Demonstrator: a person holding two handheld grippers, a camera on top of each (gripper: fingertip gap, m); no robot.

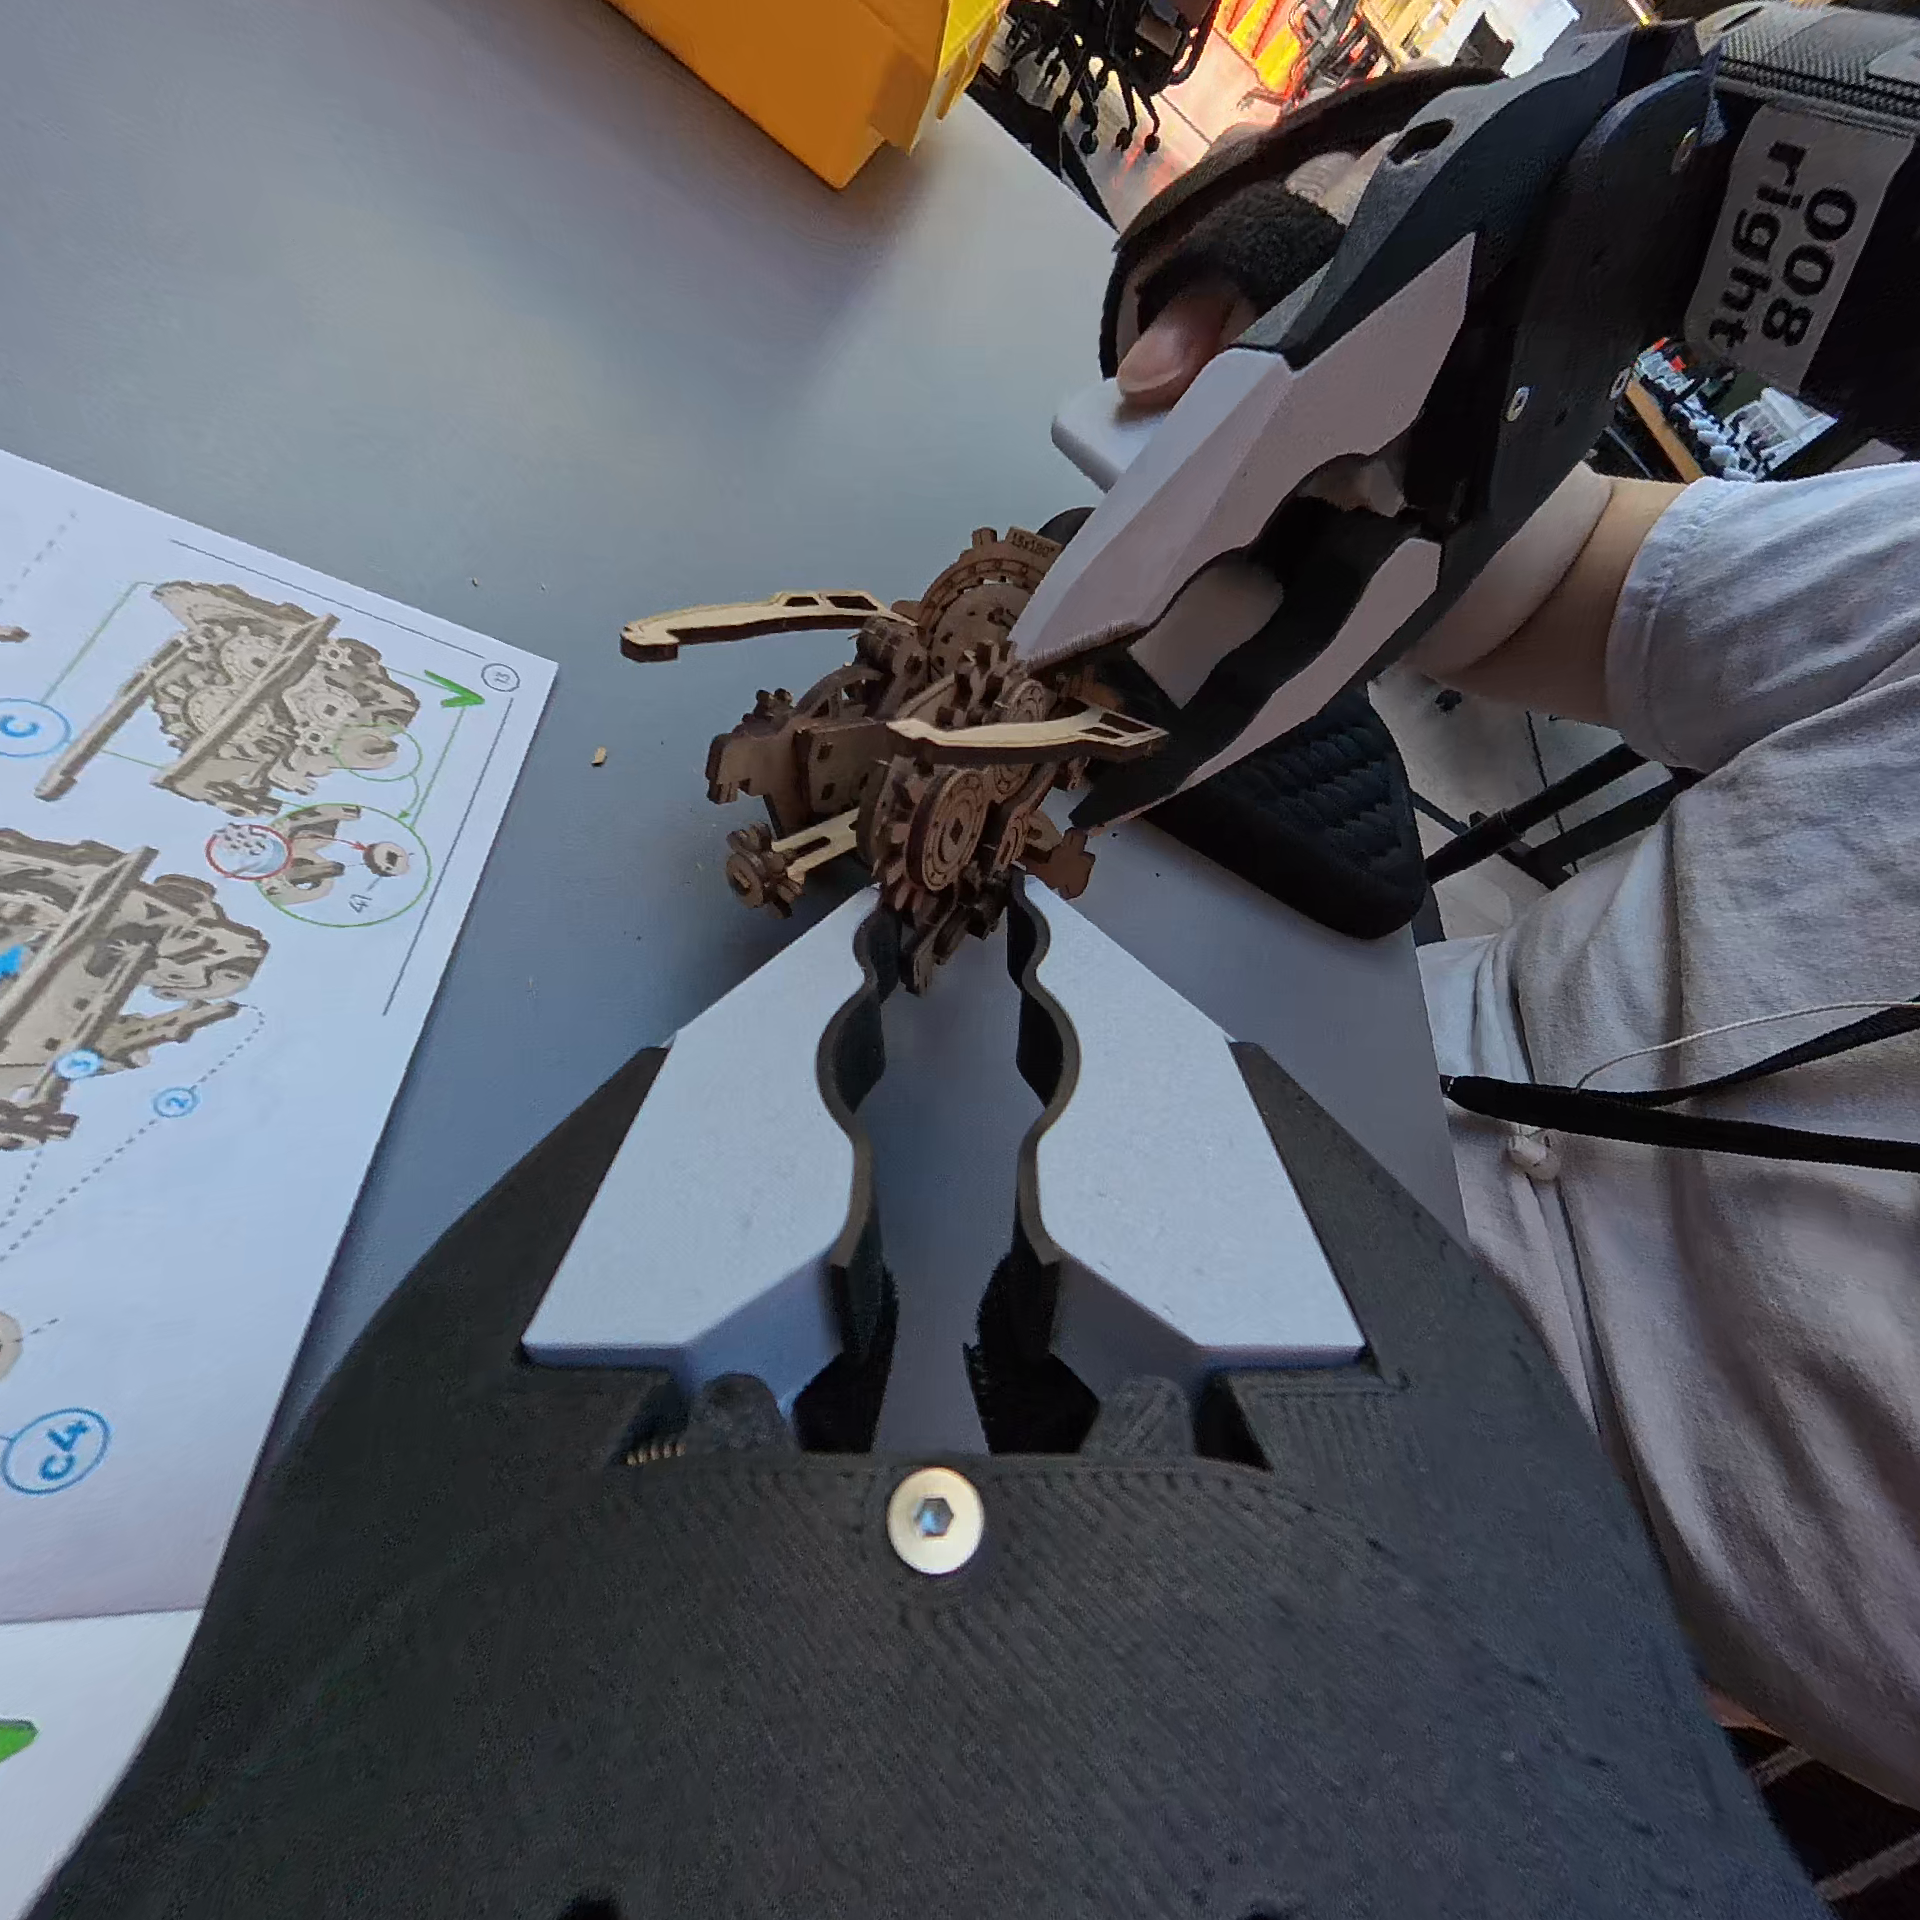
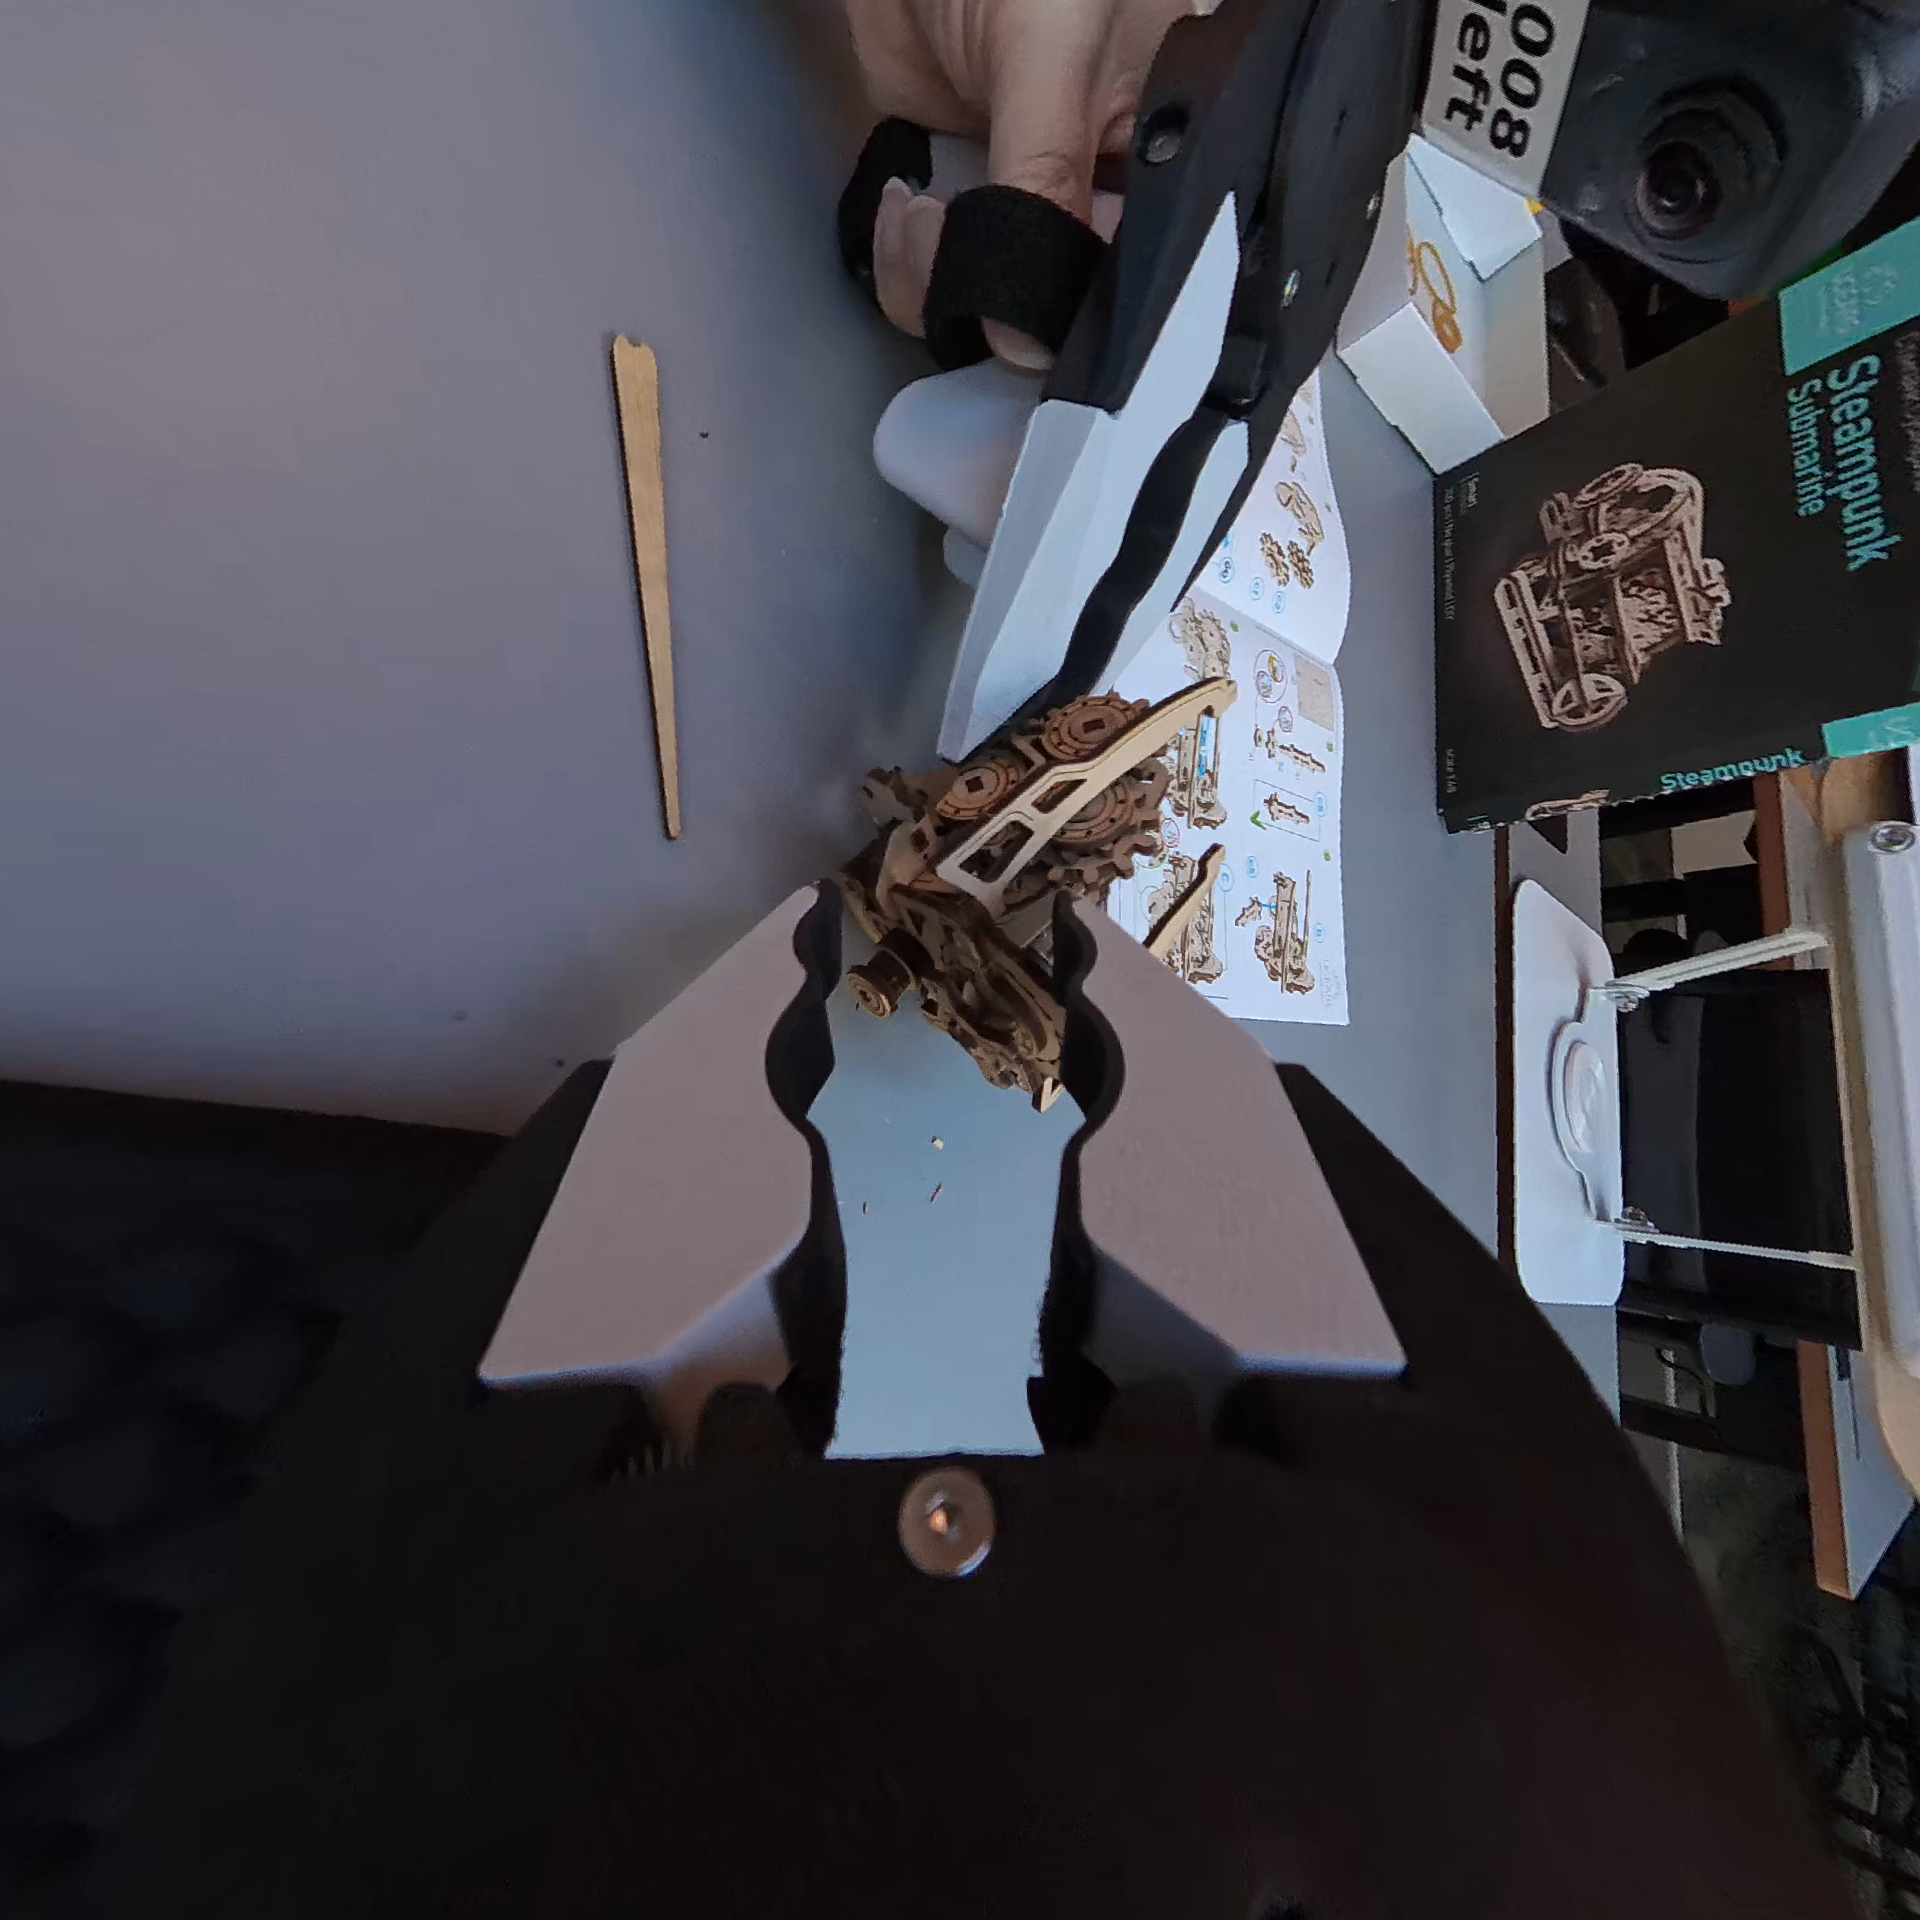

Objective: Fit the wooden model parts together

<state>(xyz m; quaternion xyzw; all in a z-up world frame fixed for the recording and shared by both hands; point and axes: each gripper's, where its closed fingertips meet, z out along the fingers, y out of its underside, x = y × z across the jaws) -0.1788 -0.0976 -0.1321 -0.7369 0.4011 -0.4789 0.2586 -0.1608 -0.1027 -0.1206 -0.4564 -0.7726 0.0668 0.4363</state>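
A wooden gear model [image 1: 935,769] with several cogs and two curved arms is held above the grey table. My left gripper [image 1: 940,906] is shut on the model's lower edge. My right gripper [image 1: 1055,738] comes in from the upper right, its jaws closed on the model's right side. In the right wrist view the model [image 2: 997,831] sits between the tips of my right gripper [image 2: 945,920], and my left gripper [image 2: 997,727] pinches it from above. A loose flat wooden stick [image 2: 649,582] lies on the table to the left.
An instruction sheet [image 1: 208,935] lies left of the model, and also shows in the right wrist view [image 2: 1273,831]. A yellow box [image 1: 831,73] stands at the back. The dark kit box [image 2: 1621,561], a small white box [image 2: 1444,343] and a white stand [image 2: 1569,1091] are at the right. Less than 4 cm separates the two grippers' tips. The left tips stand about 7 centimetres off the loose flat wooden stick [image 2: 649,582].
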